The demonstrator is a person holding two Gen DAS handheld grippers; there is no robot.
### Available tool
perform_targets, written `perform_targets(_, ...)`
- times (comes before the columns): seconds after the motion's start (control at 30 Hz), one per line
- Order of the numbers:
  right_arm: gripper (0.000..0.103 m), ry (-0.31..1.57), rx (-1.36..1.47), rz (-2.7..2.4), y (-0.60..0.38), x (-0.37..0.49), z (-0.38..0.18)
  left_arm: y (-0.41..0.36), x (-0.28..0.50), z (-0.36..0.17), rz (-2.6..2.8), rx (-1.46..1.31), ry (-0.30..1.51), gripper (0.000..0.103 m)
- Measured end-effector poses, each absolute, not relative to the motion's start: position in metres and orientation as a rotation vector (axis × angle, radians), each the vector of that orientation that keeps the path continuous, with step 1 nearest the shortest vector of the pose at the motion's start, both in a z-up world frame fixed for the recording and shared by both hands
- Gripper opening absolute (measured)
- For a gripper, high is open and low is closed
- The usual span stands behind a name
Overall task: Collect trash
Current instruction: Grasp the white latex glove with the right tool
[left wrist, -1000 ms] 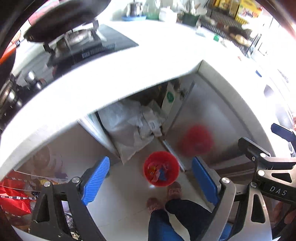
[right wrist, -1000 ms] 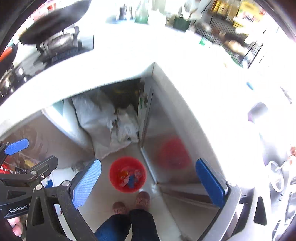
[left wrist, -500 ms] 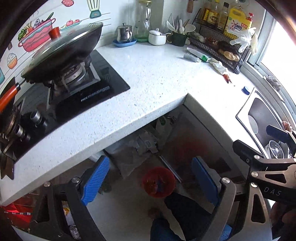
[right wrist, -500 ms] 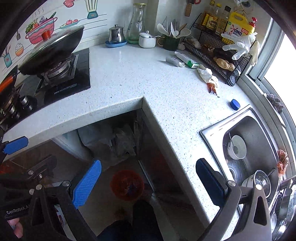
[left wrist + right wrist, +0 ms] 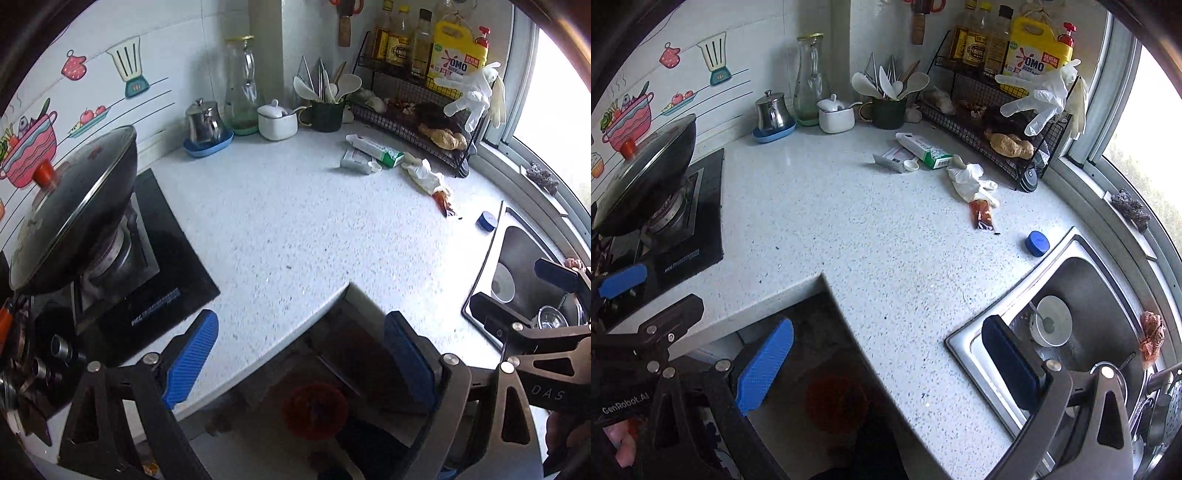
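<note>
Both grippers up over the countertop (image 5: 849, 229), nothing held. Left gripper (image 5: 299, 358): jaws wide, empty. Right gripper (image 5: 886, 365): jaws wide, empty.

Trash sits in a cluster by the wire rack (image 5: 990, 122), far side of the counter from both sets of jaws:
- crumpled white glove (image 5: 971, 181) with red sauce sachet (image 5: 982, 214) at its near end, touching
- green-white carton (image 5: 923, 147) and flat wrapper (image 5: 894, 160) just left of the glove
- blue cap (image 5: 1037, 243) near the sink (image 5: 1108, 295) corner

Red bin (image 5: 836, 397) is on the floor under the counter, below the jaws.

Key relation: sachet's long axis runs roughly toward the right wrist camera, so the right jaws already straddle it crosswise. Right gripper looks nearer to sachet and cap; carton lies diagonally and is likely better for the left.
</note>
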State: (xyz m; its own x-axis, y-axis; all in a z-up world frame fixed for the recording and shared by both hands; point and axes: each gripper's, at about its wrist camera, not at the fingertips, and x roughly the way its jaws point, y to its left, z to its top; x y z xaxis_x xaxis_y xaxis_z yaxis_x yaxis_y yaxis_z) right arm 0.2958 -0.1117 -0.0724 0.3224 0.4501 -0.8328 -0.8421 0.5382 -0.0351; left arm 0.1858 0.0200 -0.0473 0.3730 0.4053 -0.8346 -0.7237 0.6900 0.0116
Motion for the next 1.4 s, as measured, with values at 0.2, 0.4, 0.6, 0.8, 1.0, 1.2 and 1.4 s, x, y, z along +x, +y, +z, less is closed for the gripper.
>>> perform_targets(0.2,0.102,0.899,-0.502,0.877,-0.093,0.345,-0.070,0.050,0.244,-0.045,0.702,-0.370,0.955,0.090)
perform_targets(0.4,0.102,0.920,-0.482,0.861,-0.075,0.398,-0.071,0.075,0.305,-0.047,0.664,-0.333,0.977,0.090)
perform_targets(0.6,0.102,0.931,-0.482,0.841,-0.054,0.450,-0.070,0.107,0.367,-0.055,0.620,-0.341,0.994,0.090)
perform_targets(0.8,0.102,0.961,-0.521,0.865,-0.025,0.496,-0.088,0.135,0.420,-0.083,0.603,-0.324,1.020,0.090)
perform_targets(1.0,0.102,1.021,-0.566,0.880,0.004,0.532,-0.118,0.165,0.460,-0.121,0.632,-0.344,1.071,0.095)
perform_targets(1.2,0.102,1.090,-0.611,0.895,0.031,0.561,-0.149,0.190,0.485,-0.149,0.679,-0.339,1.121,0.096)
perform_targets(1.4,0.102,1.145,-0.635,0.929,0.047,0.569,-0.177,0.206,0.496,-0.173,0.681,-0.397,1.154,0.096)
